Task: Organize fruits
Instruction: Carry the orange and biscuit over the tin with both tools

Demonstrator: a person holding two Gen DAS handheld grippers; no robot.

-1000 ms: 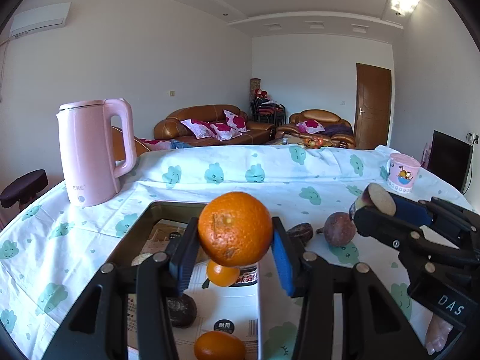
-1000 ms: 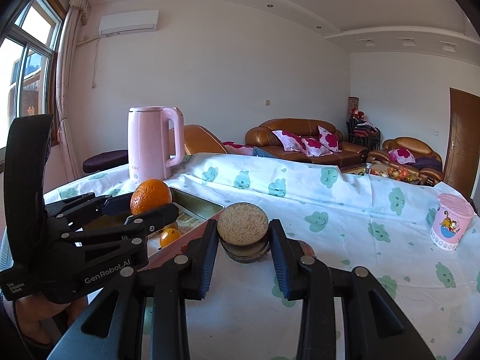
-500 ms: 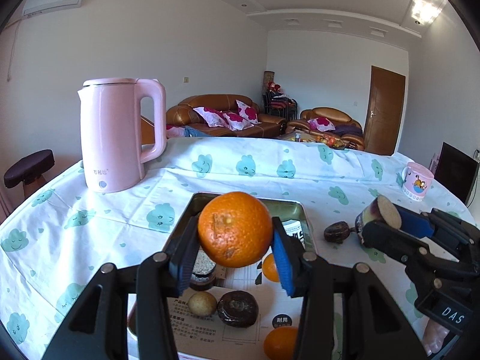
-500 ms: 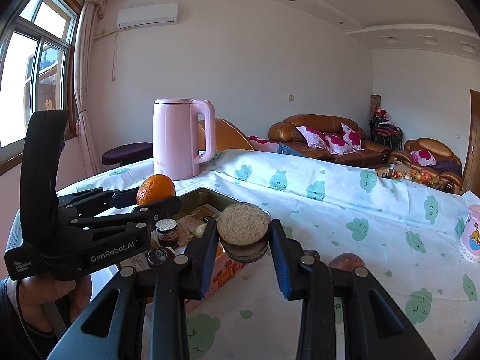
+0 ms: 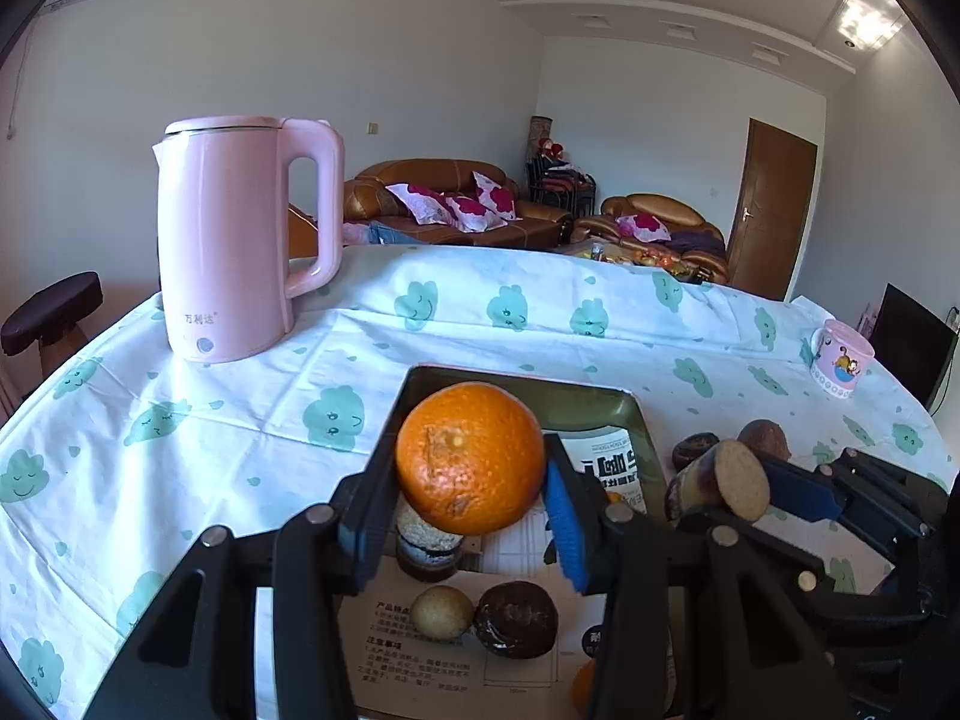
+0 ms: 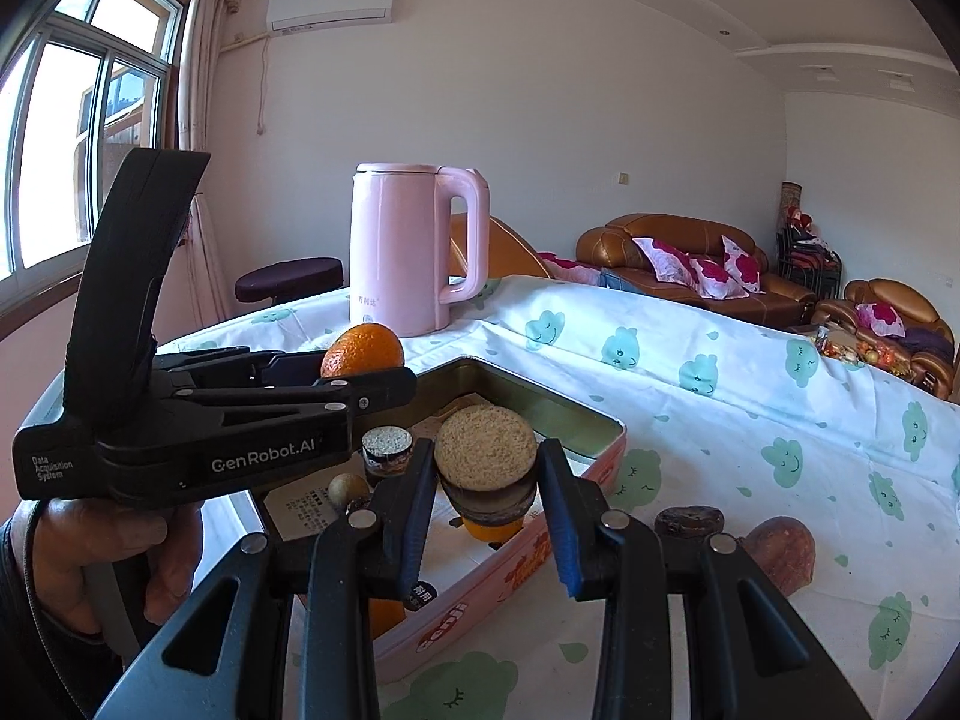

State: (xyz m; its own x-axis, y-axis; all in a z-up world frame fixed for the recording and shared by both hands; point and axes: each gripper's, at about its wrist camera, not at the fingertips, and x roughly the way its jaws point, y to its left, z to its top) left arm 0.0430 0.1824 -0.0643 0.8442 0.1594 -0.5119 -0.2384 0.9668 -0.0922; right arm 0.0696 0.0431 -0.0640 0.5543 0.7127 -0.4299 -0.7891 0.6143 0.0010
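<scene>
White cloth with green cloud prints covers the table (image 5: 252,420), and behind it stands a brown sofa (image 5: 444,204).

My left claw (image 5: 471,501) is closed on a big orange (image 5: 471,456); both pads press its sides, and it hangs above the near half of the metal tray (image 5: 534,402). Directly under it in the tray I see a short sugarcane piece standing (image 5: 427,546), then a small pale round fruit (image 5: 441,612) and a dark wrinkled fruit (image 5: 517,618) nearer to me, on printed paper.

My right claw (image 6: 486,480) grips another sugarcane piece (image 6: 486,450), cut end toward the camera, above the tray's right edge. A smaller orange (image 6: 492,528) lies in the tray just below it.

Outside the tray, beside its right edge, a dark fruit (image 6: 689,521) and a reddish-brown fruit (image 6: 780,552) lie on the cloth.

Near the far left corner of the table stands a pink kettle (image 5: 240,240). A pink cup (image 5: 840,357) sits at the far right edge.
</scene>
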